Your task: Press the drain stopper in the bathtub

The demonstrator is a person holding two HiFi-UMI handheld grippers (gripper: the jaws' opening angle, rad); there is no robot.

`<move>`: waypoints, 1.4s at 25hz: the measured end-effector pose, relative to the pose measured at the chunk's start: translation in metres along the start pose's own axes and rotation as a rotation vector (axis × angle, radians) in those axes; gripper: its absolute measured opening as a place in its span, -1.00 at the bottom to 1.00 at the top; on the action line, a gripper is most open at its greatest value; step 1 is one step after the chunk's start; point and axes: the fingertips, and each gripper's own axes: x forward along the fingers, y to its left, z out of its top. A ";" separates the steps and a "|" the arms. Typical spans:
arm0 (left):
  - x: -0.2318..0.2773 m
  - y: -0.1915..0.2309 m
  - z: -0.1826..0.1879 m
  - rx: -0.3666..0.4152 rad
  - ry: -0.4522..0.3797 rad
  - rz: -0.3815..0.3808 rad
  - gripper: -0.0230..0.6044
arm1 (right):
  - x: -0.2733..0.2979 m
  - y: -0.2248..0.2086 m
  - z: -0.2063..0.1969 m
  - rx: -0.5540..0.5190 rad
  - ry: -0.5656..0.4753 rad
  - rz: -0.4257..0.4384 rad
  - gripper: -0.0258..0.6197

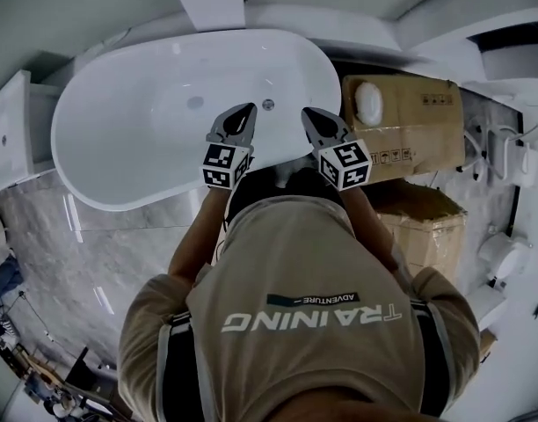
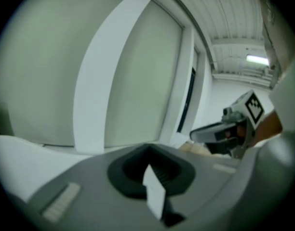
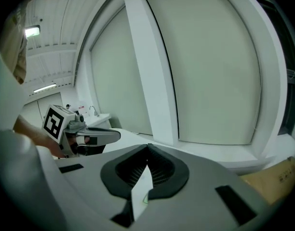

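L tongs (image 1: 244,111) & R tongs (image 1: 309,114) pressed together, empty, side by side over bathtub (image 1: 119,161) rim, frame centre; drain stopper (image 1: 195,102) well left, basin open.

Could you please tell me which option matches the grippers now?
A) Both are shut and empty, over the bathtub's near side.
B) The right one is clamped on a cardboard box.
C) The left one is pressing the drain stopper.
A: the left gripper and right gripper each show jaws together with nothing between, held over the bathtub.
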 end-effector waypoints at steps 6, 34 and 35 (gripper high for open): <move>0.041 0.011 -0.003 -0.025 0.029 -0.005 -0.92 | 0.015 -0.030 -0.014 -0.026 0.078 0.015 -0.89; 0.238 0.131 -0.232 -0.209 0.411 0.186 -0.92 | 0.263 -0.180 -0.258 -0.112 0.464 0.300 -0.89; 0.243 0.142 -0.253 -0.197 0.434 0.189 -0.92 | 0.276 -0.178 -0.272 -0.120 0.485 0.305 -0.89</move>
